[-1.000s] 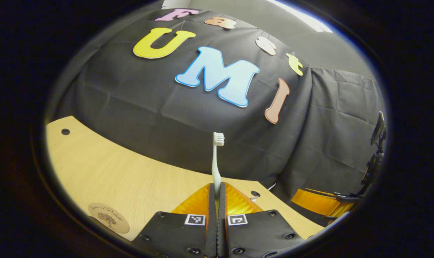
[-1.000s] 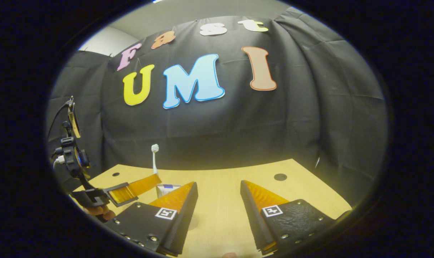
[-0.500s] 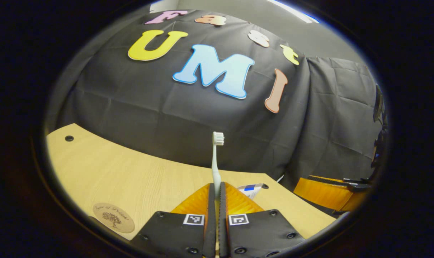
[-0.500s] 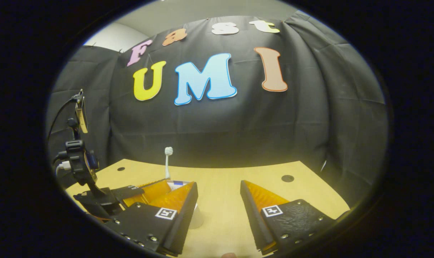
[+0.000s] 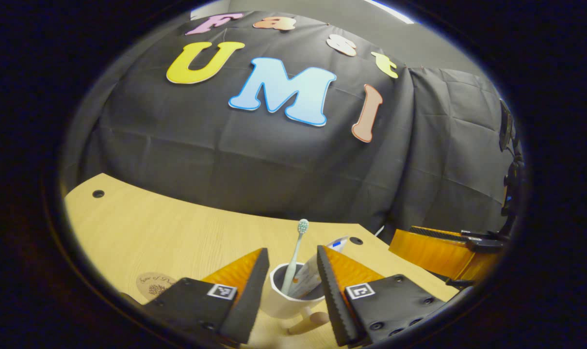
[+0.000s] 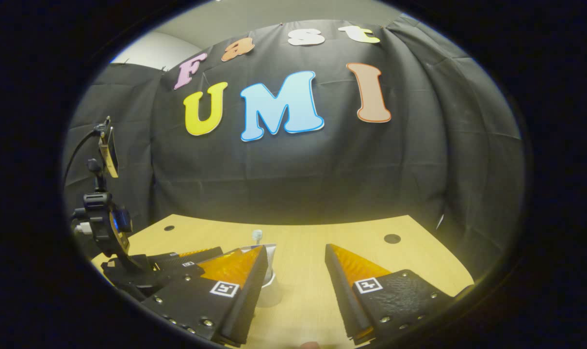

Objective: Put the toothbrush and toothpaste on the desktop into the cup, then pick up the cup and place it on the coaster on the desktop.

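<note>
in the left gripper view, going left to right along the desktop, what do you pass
coaster → toothbrush standing in the cup → toothpaste in the same cup → the right claw at the desk's far right edge

Black screwed claw mounts, square markers

Light: dim, warm | Focus: sharp | Edges: strong fisheye bending, vignetting
</note>
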A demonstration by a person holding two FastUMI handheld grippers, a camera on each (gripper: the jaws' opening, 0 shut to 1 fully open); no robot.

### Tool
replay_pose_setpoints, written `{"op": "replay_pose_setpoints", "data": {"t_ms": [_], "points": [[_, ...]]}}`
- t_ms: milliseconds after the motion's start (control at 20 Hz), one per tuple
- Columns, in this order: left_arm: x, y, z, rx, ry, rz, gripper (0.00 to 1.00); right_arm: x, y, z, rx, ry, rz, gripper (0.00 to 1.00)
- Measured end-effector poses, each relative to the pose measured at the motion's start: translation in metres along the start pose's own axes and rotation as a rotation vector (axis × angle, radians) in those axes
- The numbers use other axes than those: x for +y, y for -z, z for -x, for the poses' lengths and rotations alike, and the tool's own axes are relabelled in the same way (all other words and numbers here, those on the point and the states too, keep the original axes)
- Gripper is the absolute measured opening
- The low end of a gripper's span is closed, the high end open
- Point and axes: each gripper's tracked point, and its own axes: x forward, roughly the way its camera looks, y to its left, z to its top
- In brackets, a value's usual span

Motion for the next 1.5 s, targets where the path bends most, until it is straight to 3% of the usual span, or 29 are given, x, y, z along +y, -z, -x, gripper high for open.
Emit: {"op": "replay_pose_setpoints", "data": {"t_ms": [100,150,300,750,800,850,1050,1100,1150,1500], "points": [[0.001,-0.010,0.012,-0.022,-0.007,-0.002,0.88,0.004,-0.001,0.002,0.010,0.001,0.007,0.71],[0.003,-0.014,0.018,-0.029,-0.018,-0.012,0.82,0.007,0.000,0.003,0.018,-0.002,0.009,0.71],[0.006,-0.022,0.031,-0.024,-0.040,-0.067,0.96,0.012,0.003,0.003,0.045,0.004,0.023,0.71],[0.017,-0.049,0.067,-0.037,-0.073,-0.119,0.99,0.030,0.010,-0.004,0.142,0.019,0.011,0.71],[0.019,-0.052,0.069,-0.042,-0.075,-0.124,0.94,0.035,0.012,-0.005,0.165,0.016,0.007,0.72],[0.020,-0.055,0.072,-0.039,-0.079,-0.128,0.99,0.037,0.016,-0.006,0.190,0.014,0.004,0.67],[0.035,-0.057,0.085,-0.022,-0.114,-0.142,0.96,0.050,0.029,-0.010,0.279,0.030,0.022,0.71],[0.039,-0.056,0.087,-0.019,-0.127,-0.145,0.99,0.052,0.034,-0.012,0.305,0.039,0.029,0.71],[0.043,-0.056,0.090,-0.014,-0.133,-0.147,0.94,0.054,0.040,-0.013,0.339,0.045,0.034,0.71],[0.063,-0.053,0.105,0.011,-0.171,-0.115,0.96,0.068,0.082,-0.022,0.559,0.083,-0.026,0.72]]}}
